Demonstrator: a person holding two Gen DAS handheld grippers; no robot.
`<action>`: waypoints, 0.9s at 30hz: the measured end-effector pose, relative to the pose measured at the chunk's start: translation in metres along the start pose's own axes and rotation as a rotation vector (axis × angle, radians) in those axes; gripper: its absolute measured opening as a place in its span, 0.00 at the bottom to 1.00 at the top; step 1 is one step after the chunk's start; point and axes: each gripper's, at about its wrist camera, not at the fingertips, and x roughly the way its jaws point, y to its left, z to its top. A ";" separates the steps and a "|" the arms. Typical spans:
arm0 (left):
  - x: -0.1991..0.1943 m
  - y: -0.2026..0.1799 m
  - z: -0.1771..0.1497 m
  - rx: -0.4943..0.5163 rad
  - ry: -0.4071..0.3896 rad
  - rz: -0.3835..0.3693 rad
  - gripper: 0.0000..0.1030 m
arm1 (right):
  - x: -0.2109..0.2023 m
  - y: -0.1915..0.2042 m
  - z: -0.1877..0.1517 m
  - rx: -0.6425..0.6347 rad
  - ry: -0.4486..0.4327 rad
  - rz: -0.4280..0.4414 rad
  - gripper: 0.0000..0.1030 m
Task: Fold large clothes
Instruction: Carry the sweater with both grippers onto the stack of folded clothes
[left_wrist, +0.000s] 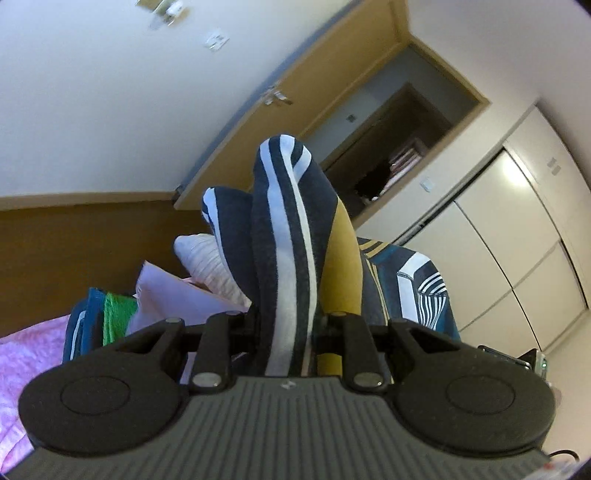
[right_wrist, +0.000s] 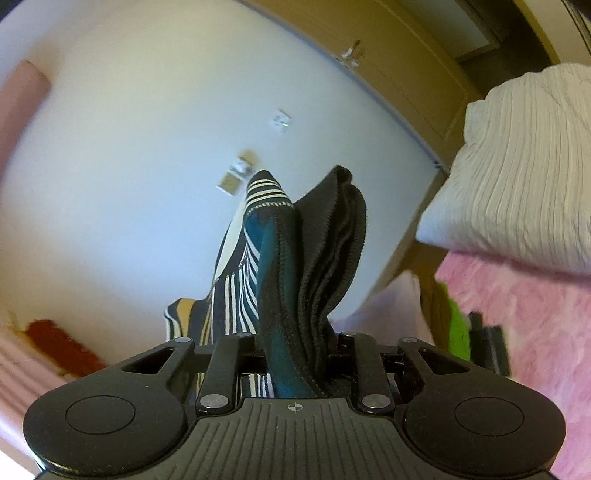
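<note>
Left wrist view: pink blanket (left_wrist: 22, 354) lower left, folded stack (left_wrist: 99, 317) beside it, pillow (left_wrist: 207, 258) behind. Left hand-held gripper (left_wrist: 286, 321) clamped tight on a bunched fold of the striped garment (left_wrist: 284, 236), rising at frame centre. Wardrobe (left_wrist: 517, 236) right.

Right wrist view: right hand-held gripper (right_wrist: 295, 343) likewise closed on the garment (right_wrist: 280, 266), its dark hem upright mid-frame. Pillow (right_wrist: 517, 177) upper right.
</note>
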 end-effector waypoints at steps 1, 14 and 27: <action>0.009 0.007 0.005 -0.008 0.008 0.007 0.18 | 0.007 -0.004 0.003 0.003 0.009 -0.015 0.19; 0.094 0.106 -0.005 -0.090 0.051 0.142 0.26 | 0.098 -0.088 -0.016 -0.038 -0.025 -0.247 0.50; 0.038 -0.020 -0.077 0.396 -0.037 0.166 0.28 | 0.042 0.002 -0.155 -0.621 -0.224 -0.380 0.50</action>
